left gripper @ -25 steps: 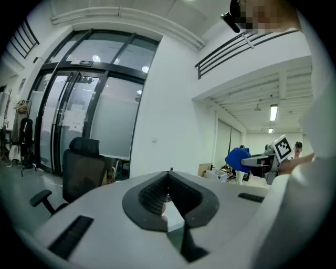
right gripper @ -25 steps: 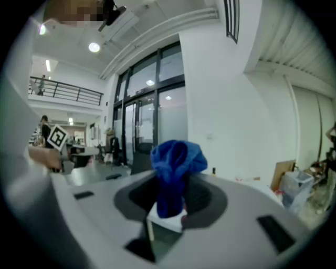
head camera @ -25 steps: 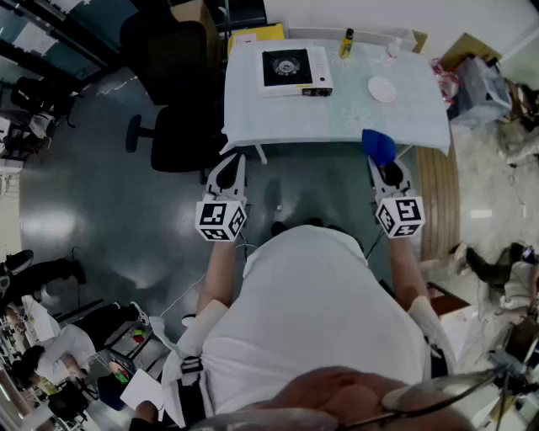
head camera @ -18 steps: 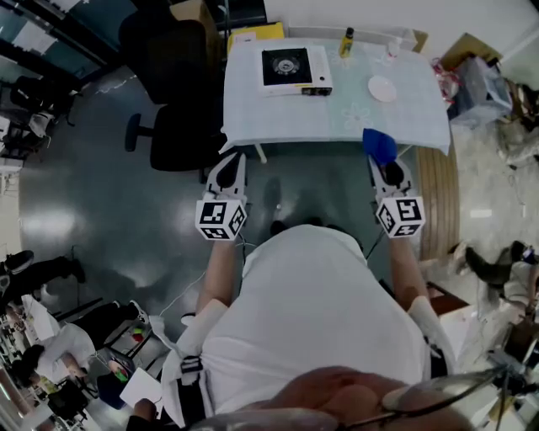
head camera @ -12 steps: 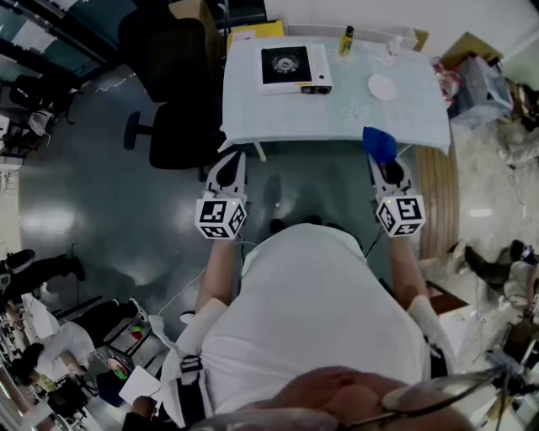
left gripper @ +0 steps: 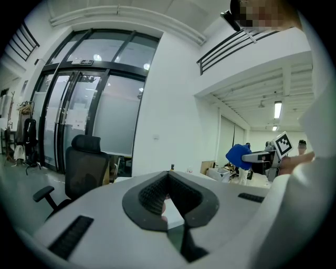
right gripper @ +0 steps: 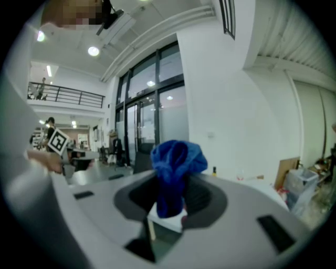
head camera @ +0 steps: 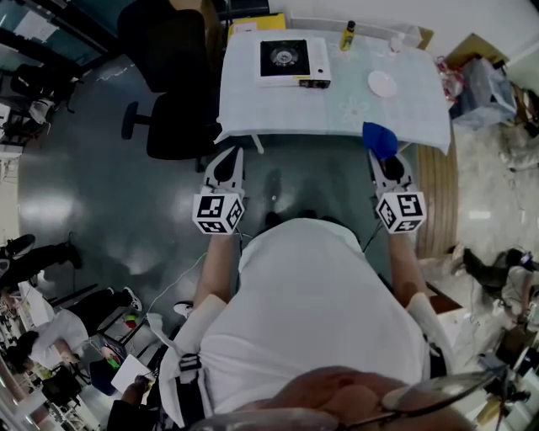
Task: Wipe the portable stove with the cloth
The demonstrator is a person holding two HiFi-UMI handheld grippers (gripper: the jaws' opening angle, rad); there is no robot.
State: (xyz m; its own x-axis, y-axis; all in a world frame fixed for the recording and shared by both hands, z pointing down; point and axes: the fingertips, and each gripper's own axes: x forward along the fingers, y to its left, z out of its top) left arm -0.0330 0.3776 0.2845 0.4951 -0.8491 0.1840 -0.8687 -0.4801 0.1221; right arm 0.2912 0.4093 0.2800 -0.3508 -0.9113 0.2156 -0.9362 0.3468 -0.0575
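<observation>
The portable stove (head camera: 293, 61), white with a black burner top, sits at the far left of the pale table (head camera: 337, 114) in the head view. My right gripper (head camera: 383, 158) is shut on a bunched blue cloth (head camera: 380, 140), held level just short of the table's near right edge. In the right gripper view the cloth (right gripper: 177, 157) stands up out of the right gripper (right gripper: 170, 195). My left gripper (head camera: 226, 160) hovers before the table's near left corner. In the left gripper view the left gripper (left gripper: 168, 179) has its jaws together with nothing between them.
A white plate (head camera: 381, 83) and a small bottle (head camera: 346, 38) stand on the table's far right part. A black office chair (head camera: 168, 80) is left of the table, and a yellow box (head camera: 257, 23) behind it. Bags and clutter (head camera: 484, 84) lie on the floor at right.
The head view has shifted a little, so the table sits slightly higher in frame. Both grippers keep their pose in front of the body, the blue cloth still held.
</observation>
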